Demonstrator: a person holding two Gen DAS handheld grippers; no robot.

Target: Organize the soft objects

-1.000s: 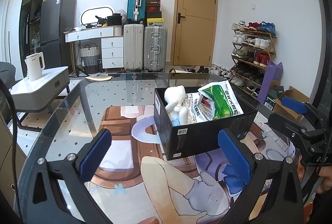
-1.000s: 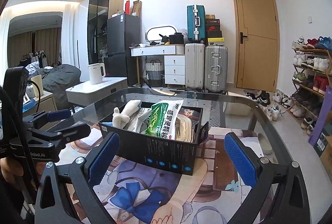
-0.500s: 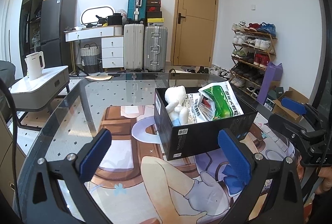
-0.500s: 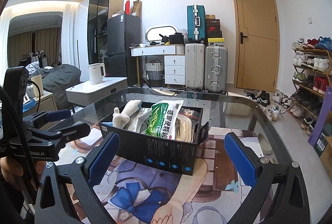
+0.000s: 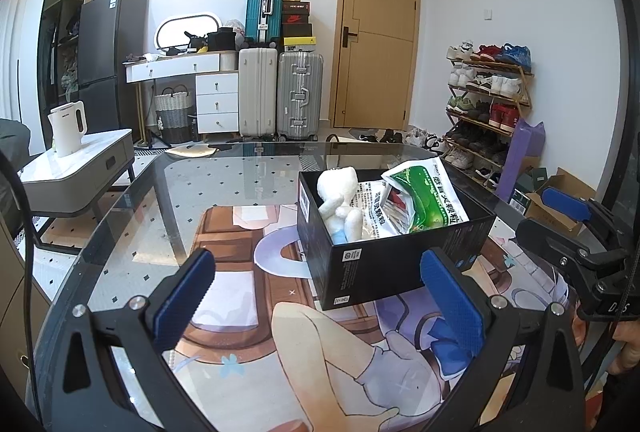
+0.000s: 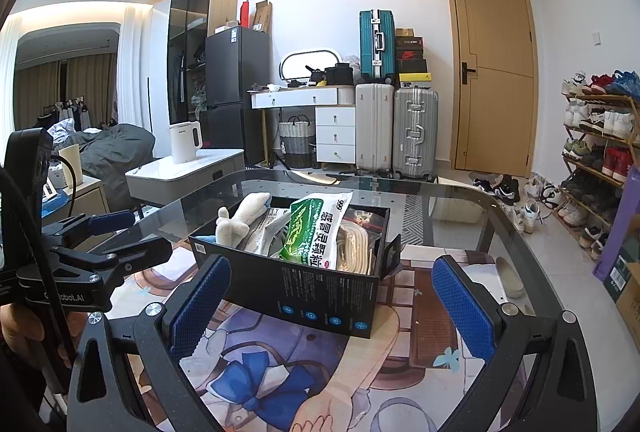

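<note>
A black cardboard box (image 5: 400, 256) (image 6: 304, 292) stands on the printed mat of the glass table. In it lie a white plush toy (image 5: 340, 200) (image 6: 240, 220), a green-and-white packet (image 5: 424, 200) (image 6: 316, 232) and a bag of cream cord (image 6: 354, 244). My left gripper (image 5: 320, 296) is open and empty, just short of the box and to its left. My right gripper (image 6: 332, 300) is open and empty, facing the box's long side from the other side. Each gripper shows in the other's view: the right one (image 5: 576, 232), the left one (image 6: 112, 236).
The glass table (image 5: 168, 192) carries an anime-print mat (image 5: 280, 332). Beyond it stand a low white side table with a kettle (image 5: 68, 128), suitcases (image 5: 280, 92), a dresser, a door and a shoe rack (image 5: 488, 100).
</note>
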